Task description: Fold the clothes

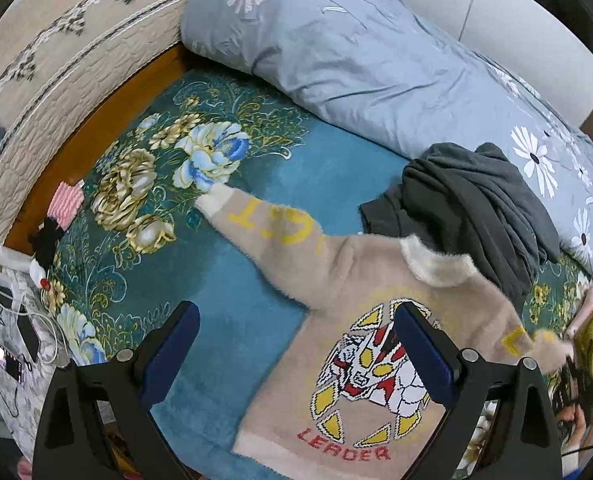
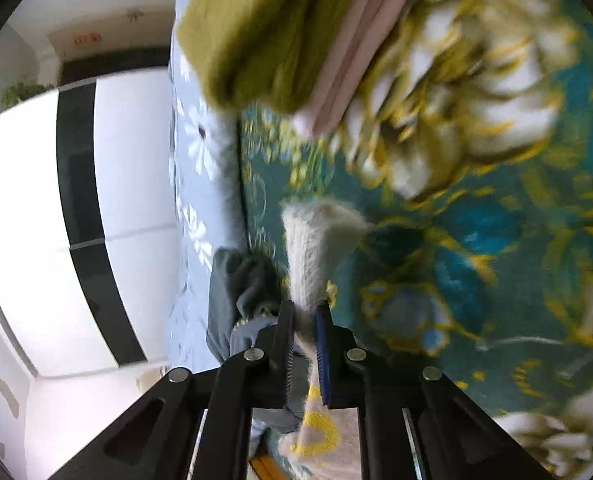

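Beige and fuzzy, the sweater [image 1: 360, 360] lies face up on the bed's teal flowered blanket [image 1: 232, 320], its robot print and the word LEADER showing, so I judge the folding as barely begun. One sleeve [image 1: 256, 220] lies stretched out flat toward the big flowers of the blanket, untouched. The other sleeve runs off toward the far side, and there my right tongs [image 2: 304, 320] are clamped tight on its white cuff [image 2: 316, 232]; the fuzzy fabric sits squeezed between the two pads with the cuff end sticking out beyond them. My left tongs [image 1: 296, 344] stand wide apart with nothing in them, hanging over the sweater's near edge, one finger over bare blanket and the other over the chest print. Nothing on this sweater is folded yet: body flat, hem flat, collar open. Beside the collar sits a crumpled dark grey garment [image 1: 480, 208], which looks like it is waiting its turn. Near my right tongs I see an olive piece [image 2: 256, 28] and a pink piece [image 2: 356, 40] lying with straight edges, and I take them for clothes already folded, though the blur keeps me from being sure. What I judge is left: bring the gripped sleeve across the chest, then the other sleeve, then fold the body, then the grey garment.
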`<state>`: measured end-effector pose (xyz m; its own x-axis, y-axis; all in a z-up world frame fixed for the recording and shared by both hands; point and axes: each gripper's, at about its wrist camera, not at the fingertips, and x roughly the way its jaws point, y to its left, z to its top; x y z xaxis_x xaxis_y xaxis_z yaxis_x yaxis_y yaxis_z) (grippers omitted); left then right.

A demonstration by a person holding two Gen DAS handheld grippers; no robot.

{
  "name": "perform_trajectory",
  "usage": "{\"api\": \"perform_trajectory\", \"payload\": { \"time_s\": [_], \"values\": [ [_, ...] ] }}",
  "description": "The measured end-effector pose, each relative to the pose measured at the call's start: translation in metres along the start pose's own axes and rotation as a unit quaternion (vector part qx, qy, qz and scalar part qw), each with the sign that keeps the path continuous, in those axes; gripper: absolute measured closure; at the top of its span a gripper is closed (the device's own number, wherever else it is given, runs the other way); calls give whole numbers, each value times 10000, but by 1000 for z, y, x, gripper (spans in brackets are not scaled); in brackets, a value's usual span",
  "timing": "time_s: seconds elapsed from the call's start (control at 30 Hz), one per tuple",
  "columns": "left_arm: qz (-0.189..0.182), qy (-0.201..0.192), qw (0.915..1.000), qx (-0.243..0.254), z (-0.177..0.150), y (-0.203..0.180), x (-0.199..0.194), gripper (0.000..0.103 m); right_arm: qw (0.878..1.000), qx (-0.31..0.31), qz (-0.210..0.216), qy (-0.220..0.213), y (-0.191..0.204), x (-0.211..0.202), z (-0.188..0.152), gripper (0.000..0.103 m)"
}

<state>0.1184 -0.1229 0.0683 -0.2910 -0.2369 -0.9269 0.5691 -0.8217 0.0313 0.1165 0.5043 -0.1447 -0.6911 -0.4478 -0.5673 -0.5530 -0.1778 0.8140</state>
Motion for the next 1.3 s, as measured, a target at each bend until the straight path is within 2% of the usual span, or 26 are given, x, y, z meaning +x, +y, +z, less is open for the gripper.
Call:
{"api": "perform_trajectory", "payload": {
  "time_s": [0.17,0.33,0.37,0.47,0.53,0.73,0.93,1.0,1.13,1.3],
  "values": [
    [-37,49,9996,-280,-6,29,-1,5,9992,10,-238,-326,-18,-54,-5,93],
    [-96,81,9984,-549,-9,62,2,5,9984,-218,-159,-501,-10,-90,-8,93],
    [-136,95,9980,-608,-9,69,3,5,9980,-361,-128,-494,-5,-100,-3,93],
    [-403,137,9942,-990,-9,97,13,5,9951,-923,-16,-360,28,-108,-24,93],
    [-611,172,9871,-1469,-11,122,23,5,9916,-1269,37,-241,53,-105,-45,93],
    [-994,442,9647,-2399,-14,176,64,5,9763,-2143,183,254,128,-87,-111,93],
    [-1207,626,9516,-2758,-7,212,105,6,9548,-2838,63,884,168,-41,-194,93],
    [-1250,707,9478,-2848,-4,223,118,6,9471,-3007,-60,1121,175,-19,-224,93],
    [-1384,943,9332,-3179,-5,245,146,6,9256,-3401,-457,1594,178,36,-279,93],
    [-1414,1131,9245,-3355,-6,262,169,6,8903,-3840,-1171,2149,163,112,-338,93]
  ]
}}
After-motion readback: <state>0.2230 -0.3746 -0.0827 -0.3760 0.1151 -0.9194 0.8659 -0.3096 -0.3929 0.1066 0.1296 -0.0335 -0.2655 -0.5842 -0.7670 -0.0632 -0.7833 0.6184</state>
